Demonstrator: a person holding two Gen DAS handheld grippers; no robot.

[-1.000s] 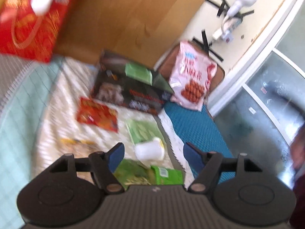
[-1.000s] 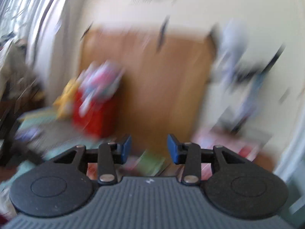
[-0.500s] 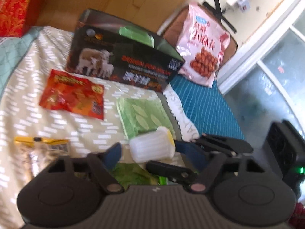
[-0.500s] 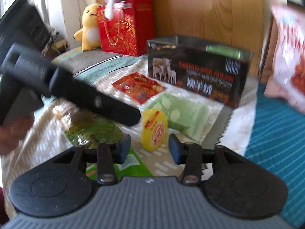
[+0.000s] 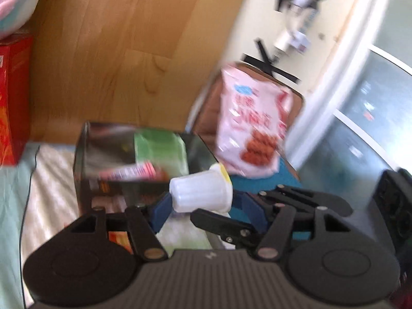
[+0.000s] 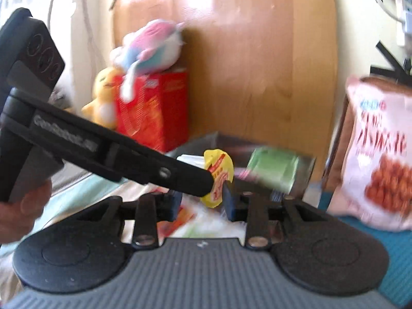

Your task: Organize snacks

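Observation:
A white jelly cup (image 5: 200, 193) with a yellow lid (image 6: 219, 170) lies on its side in the air, in front of the dark open box (image 5: 85, 159). My left gripper (image 5: 203, 203) is shut on the cup's body. My right gripper (image 6: 202, 203) reaches in from the right, its jaws closing around the lid end. Its right pad is at the lid's edge and its left pad stands apart. In the left wrist view the right gripper's fingers (image 5: 226, 225) cross under and behind the cup. The box holds a green packet (image 5: 159, 146) and a pink-striped packet (image 5: 128, 172).
A pink snack bag (image 5: 252, 128) leans on a brown chair right of the box. A red gift bag (image 6: 154, 108) with plush toys (image 6: 149, 43) stands left against the wooden headboard (image 5: 116, 38). More packets lie blurred on the bedspread (image 5: 51, 180) below. A hand (image 6: 23, 211) holds the left gripper.
The left gripper has lifted the cup off the bed and carried it toward the box. The right gripper has come down beside it and its jaws have narrowed.

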